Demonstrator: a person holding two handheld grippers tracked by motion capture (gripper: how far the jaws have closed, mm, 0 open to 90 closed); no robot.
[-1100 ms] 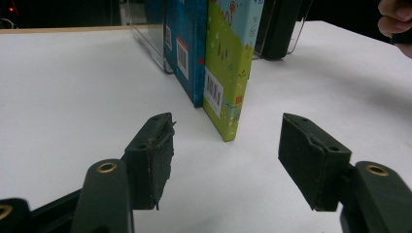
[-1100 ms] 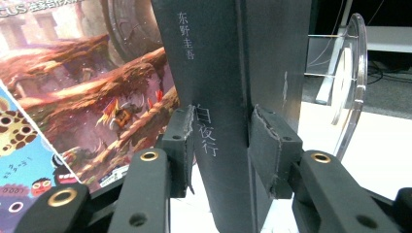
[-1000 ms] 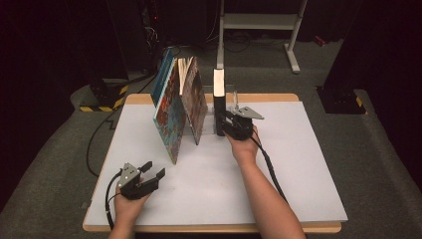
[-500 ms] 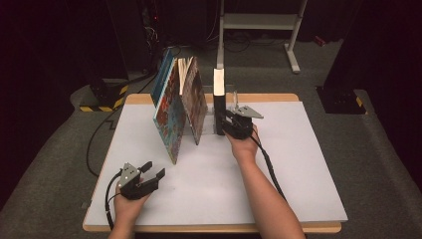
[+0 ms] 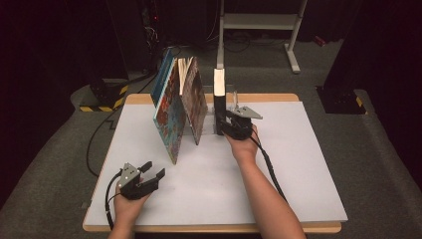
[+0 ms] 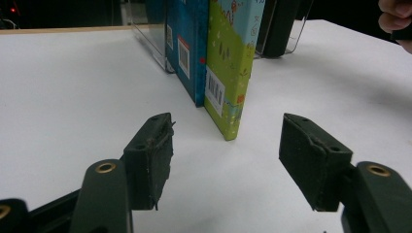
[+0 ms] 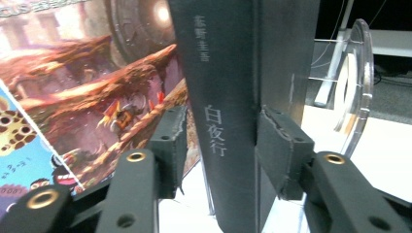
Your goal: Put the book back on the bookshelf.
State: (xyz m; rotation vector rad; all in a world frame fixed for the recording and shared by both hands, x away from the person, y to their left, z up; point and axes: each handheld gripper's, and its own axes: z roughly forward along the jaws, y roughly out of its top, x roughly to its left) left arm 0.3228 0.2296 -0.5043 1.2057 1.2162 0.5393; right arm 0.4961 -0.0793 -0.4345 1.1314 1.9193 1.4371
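Here the upright black hardcover book [image 7: 228, 116] with pale spine lettering stands between the right gripper [image 7: 221, 141]'s jaws, which have just been opening; a gap shows beside the left pad, while the right pad sits at the spine's edge. Left of this book lean colourful picture books [image 5: 179, 107]; right of it, a clear plastic bookend [image 7: 357, 82]. The left gripper [image 5: 151, 174] waits open over bare white tabletop [image 5: 298, 149], near the table's front edge.

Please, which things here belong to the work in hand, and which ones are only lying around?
In the job: black book, between the pads of the right claw, whose jaws have just been opening; clear bookend beside it.
Lying about: leaning picture books; left claw, open and empty; white metal frame behind the table.
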